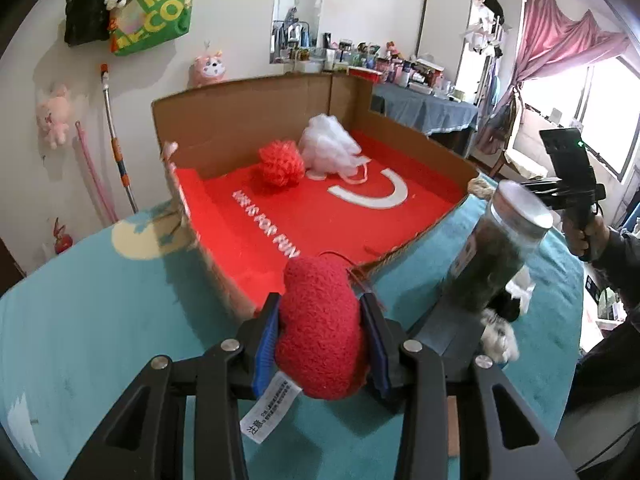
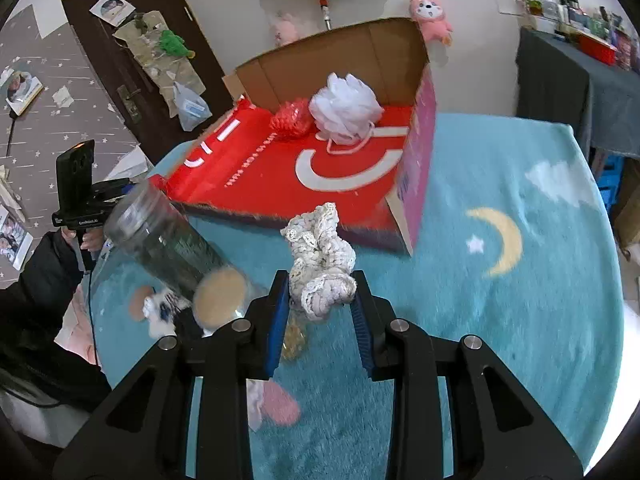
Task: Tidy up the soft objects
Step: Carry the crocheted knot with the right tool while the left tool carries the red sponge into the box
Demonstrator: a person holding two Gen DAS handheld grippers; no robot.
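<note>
Two carries under way: left hand-held gripper [image 1: 320, 332] clamps a red fuzzy plush toy [image 1: 320, 320], right hand-held gripper [image 2: 320, 304] clamps a white crocheted knotted cloth [image 2: 322, 268]; next, release both inside the far open red-lined cardboard box [image 1: 248, 120].

R tool [image 2: 320, 300] clamps white knit scrunchie [image 2: 320, 264] over teal rug [image 2: 500, 320].

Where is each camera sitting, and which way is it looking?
Left wrist: rides on the left gripper, looking forward and down past the red plush it squeezes; the other hand shows at right.
Right wrist: rides on the right gripper, looking forward and down past the knotted white crochet piece it squeezes; a dark sleeve shows at left.
Both see: the cardboard box, white pouf, red pouf and clear jar.
</note>
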